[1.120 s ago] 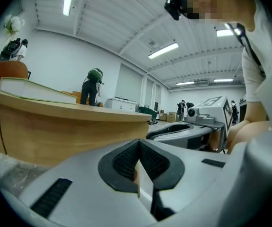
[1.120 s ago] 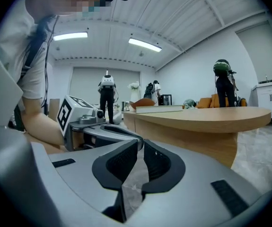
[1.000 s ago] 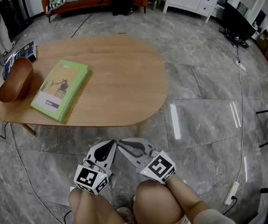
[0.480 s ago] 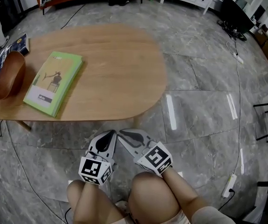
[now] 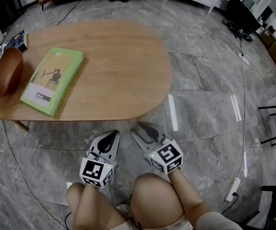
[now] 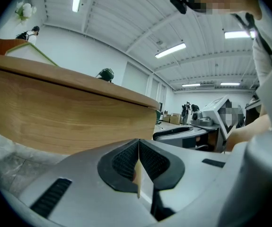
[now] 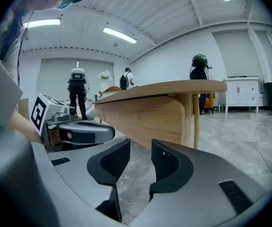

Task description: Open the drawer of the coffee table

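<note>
The oval wooden coffee table (image 5: 114, 71) stands in front of me in the head view. Both grippers hover low over the floor just short of its near edge. My left gripper (image 5: 112, 135) is shut with nothing between its pads. It faces the wooden panel (image 6: 69, 122) under the tabletop. My right gripper (image 5: 141, 129) has its jaws opening, and only floor shows between them. It looks along the same panel (image 7: 145, 115) toward a table leg (image 7: 188, 122). No handle or drawer seam shows on the panel.
A green book (image 5: 51, 79) and a brown wooden bowl (image 5: 3, 73) lie on the table's left part. The person's knees (image 5: 152, 202) are right behind the grippers. Cables (image 5: 13, 176) run over the marble floor, and a power strip (image 5: 234, 189) lies at the right.
The right gripper has swung to the right and toward the table, and its jaws have parted. The left gripper stays shut and has hardly moved.
</note>
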Available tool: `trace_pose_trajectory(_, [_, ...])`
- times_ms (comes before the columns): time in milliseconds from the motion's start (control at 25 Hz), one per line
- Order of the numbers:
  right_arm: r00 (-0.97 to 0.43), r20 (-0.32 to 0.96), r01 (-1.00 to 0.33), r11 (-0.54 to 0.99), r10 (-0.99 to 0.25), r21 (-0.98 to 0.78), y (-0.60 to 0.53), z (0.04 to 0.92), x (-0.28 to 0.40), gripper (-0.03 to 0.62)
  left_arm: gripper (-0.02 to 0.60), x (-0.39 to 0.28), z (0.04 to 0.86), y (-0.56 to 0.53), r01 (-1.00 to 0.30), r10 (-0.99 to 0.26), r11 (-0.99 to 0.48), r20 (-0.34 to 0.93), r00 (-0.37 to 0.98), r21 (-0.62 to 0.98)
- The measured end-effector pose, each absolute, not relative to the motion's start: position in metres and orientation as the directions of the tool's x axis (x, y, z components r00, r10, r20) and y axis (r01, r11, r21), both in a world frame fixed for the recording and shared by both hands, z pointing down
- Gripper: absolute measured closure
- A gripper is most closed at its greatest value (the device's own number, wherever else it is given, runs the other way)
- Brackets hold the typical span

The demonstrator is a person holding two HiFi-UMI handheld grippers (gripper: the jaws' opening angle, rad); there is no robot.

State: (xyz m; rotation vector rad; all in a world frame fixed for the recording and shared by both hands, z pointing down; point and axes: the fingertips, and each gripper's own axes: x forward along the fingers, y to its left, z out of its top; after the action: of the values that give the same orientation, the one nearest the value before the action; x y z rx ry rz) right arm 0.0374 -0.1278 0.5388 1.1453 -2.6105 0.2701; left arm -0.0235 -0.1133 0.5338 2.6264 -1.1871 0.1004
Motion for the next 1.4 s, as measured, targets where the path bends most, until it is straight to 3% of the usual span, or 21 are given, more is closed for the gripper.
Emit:
trace_pose_trajectory(480, [-0.517,0.330,-0.835,0.550,-0.790,0.008,-0.161,0.529,0.075,0.436,0.572,-0.019,0.530,-0.119,-0.751,-0.736,-0.629,0.157,0.658,0.200])
trace_pose_trajectory(1400, [-0.685,0.254,-0.708,0.706,-0.683,-0.013,-0.172,0.530,0.068,0.454,0.572,-0.025,0.526,-0.112,-0.768,-0.747,-0.627,0.177,0.641,0.135])
